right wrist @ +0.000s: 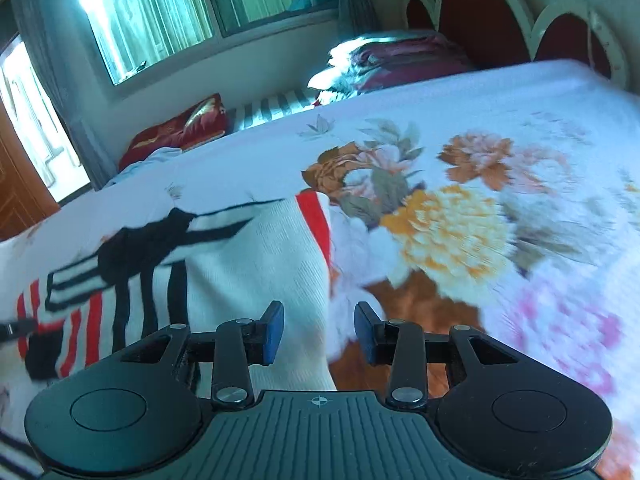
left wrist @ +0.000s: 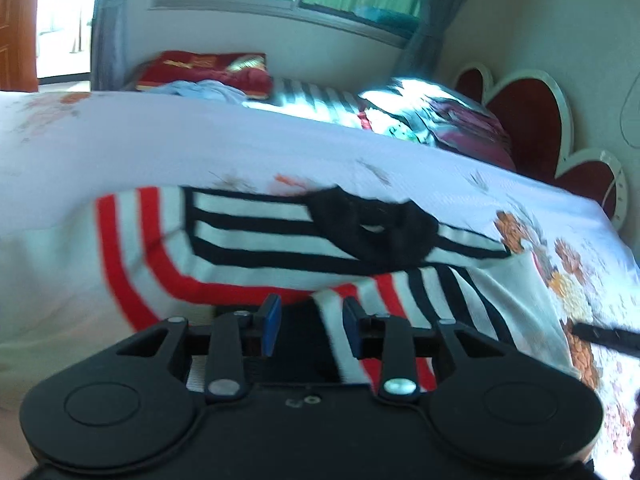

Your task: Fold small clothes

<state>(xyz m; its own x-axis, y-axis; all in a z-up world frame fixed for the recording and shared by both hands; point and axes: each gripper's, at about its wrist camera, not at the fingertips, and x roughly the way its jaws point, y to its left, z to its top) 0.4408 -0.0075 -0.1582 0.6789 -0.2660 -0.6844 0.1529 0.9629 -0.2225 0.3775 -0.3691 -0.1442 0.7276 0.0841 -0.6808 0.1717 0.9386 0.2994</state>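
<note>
A small white knit top with red and black stripes and a black collar lies spread on the floral bed sheet. My left gripper is open, its blue pads over the garment's near hem, with striped cloth between the jaws. In the right wrist view the same top lies to the left. My right gripper is open over the top's white right edge, where it meets the sheet.
Red pillows and a pile of clothes lie at the bed's far side under a window. A red and white scalloped headboard stands at the right. The other gripper's finger shows at the right edge.
</note>
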